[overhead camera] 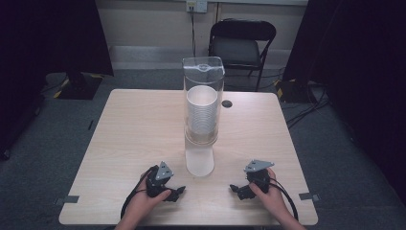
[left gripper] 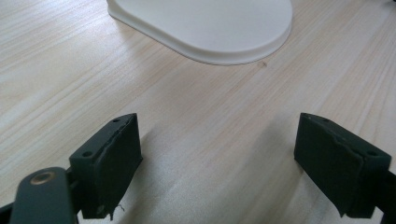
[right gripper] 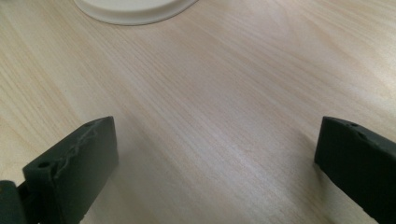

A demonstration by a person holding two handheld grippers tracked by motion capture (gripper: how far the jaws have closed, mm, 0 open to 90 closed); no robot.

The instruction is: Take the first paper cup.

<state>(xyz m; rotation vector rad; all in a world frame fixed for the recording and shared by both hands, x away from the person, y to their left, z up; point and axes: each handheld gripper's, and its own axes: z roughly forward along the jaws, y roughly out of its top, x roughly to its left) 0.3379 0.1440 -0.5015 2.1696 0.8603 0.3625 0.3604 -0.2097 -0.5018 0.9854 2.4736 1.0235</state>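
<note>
A tall clear cup dispenser (overhead camera: 203,96) stands upright in the middle of the wooden table (overhead camera: 139,124), with a stack of white paper cups (overhead camera: 202,112) inside it and a white base (overhead camera: 199,163) under it. My left gripper (overhead camera: 178,192) rests near the front edge, left of the base, jaws wide apart over bare wood. The base's rounded rim (left gripper: 210,28) lies just beyond the left gripper (left gripper: 217,163). My right gripper (overhead camera: 235,189) rests right of the base, open and holding nothing. The right gripper (right gripper: 217,163) also faces the white base (right gripper: 133,9).
A small dark round spot (overhead camera: 227,103) sits on the table behind the dispenser. A black folding chair (overhead camera: 242,43) stands beyond the far edge. Dark curtains hang at both sides, and cables lie on the floor at the right.
</note>
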